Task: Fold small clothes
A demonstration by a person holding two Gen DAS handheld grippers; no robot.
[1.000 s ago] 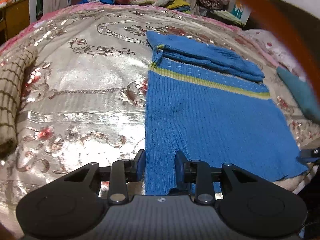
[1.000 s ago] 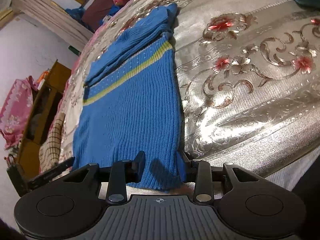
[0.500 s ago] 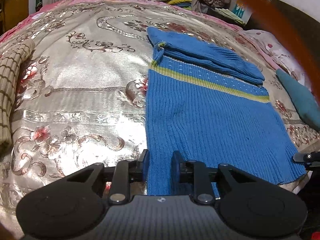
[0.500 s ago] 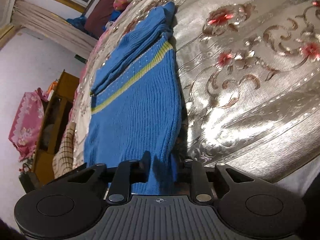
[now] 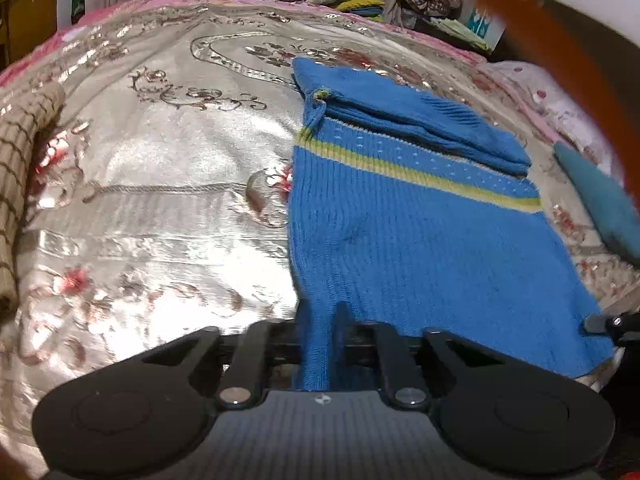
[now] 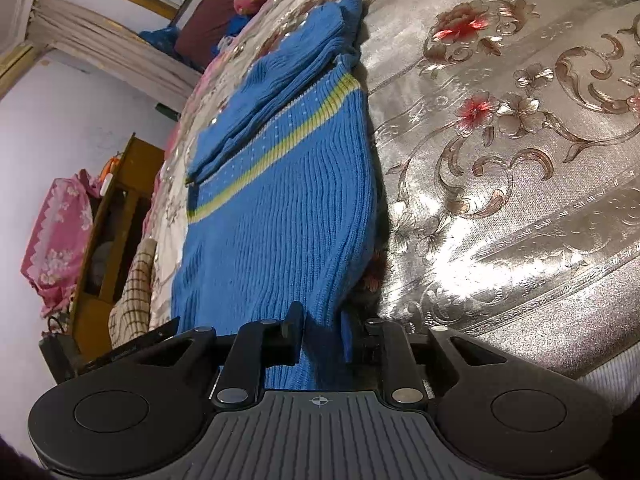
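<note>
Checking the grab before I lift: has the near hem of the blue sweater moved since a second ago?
Yes. In the left wrist view the blue sweater's near corner is now bunched and drawn up between the left gripper's fingers, off the silver bedspread where it lay flat.

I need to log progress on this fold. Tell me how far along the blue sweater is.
Done: the sleeves already lie folded across the top of the blue sweater, which is spread flat on the bedspread. In hand: the left gripper and right gripper each pinch a bottom corner of the hem. Left: the body is not yet folded up toward the yellow stripe.
</note>
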